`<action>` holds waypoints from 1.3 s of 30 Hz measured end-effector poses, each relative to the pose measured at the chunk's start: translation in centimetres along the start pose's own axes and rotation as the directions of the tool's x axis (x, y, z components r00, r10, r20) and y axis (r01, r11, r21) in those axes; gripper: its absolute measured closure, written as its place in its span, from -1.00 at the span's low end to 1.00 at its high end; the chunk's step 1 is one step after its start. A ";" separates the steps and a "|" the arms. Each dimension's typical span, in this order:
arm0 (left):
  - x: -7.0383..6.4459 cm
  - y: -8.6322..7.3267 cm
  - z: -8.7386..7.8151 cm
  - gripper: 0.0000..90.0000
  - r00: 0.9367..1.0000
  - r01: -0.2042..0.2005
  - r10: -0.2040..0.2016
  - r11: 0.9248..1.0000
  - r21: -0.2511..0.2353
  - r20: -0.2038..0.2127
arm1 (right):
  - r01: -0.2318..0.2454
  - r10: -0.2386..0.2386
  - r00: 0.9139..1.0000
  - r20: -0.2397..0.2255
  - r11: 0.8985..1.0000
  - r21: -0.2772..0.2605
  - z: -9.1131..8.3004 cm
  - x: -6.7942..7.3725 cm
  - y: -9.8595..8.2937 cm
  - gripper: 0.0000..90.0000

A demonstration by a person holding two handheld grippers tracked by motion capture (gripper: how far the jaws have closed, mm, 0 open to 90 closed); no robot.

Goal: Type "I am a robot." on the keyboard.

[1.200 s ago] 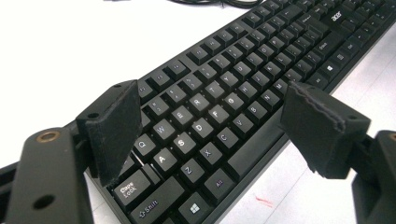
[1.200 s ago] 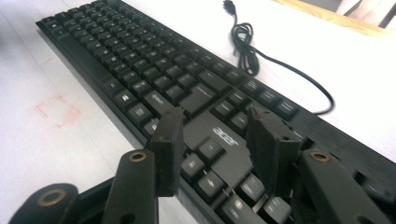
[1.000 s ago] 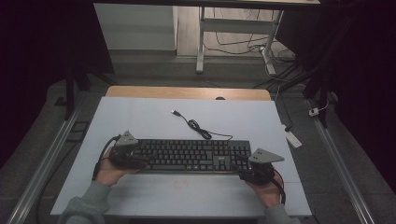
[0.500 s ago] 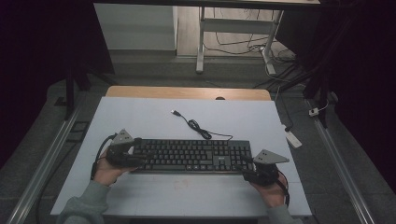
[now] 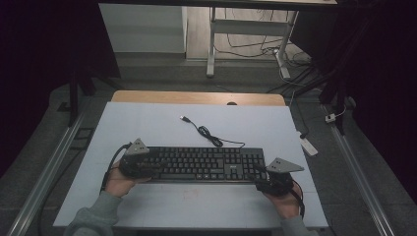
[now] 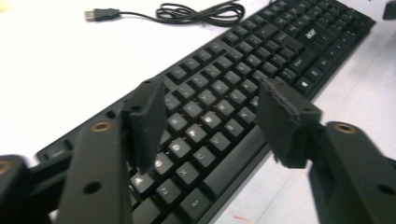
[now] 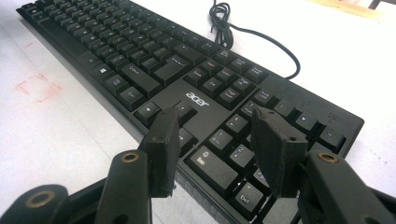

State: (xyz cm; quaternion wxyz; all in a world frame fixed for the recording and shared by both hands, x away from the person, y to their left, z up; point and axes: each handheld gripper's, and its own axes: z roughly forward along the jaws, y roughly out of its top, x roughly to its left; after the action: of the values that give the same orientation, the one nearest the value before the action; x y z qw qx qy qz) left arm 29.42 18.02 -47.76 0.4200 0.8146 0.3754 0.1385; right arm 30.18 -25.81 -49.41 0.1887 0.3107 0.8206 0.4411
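Jaws wide on both: left gripper (image 6: 210, 121) over black keyboard (image 6: 261, 60) letter keys; right gripper (image 7: 217, 149) over its number pad; coiled cable (image 7: 224, 23) beyond.

Your left hand (image 5: 119, 180) holds the left gripper (image 5: 147, 166) low and pointing right, its jaws spread apart with a clear gap between the pads (image 6: 148, 122). Your right hand (image 5: 285, 202) holds the right gripper (image 5: 259, 176) angled up and leftward, jaws likewise parted, pads (image 7: 275, 147) well separated.
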 end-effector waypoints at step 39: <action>-2.6 -1.2 5.1 0.97 0.990 -0.120 0.105 0.977 0.175 0.093 | 0.013 -0.013 1.000 0.003 1.000 0.019 0.2 0.0 -0.1 0.17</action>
State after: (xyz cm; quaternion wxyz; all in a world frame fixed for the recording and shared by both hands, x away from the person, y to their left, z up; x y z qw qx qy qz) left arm 29.87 13.59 -51.56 0.3513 0.8743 0.3218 0.0936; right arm 30.24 -25.69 -49.61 0.1899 0.3080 0.8265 0.4313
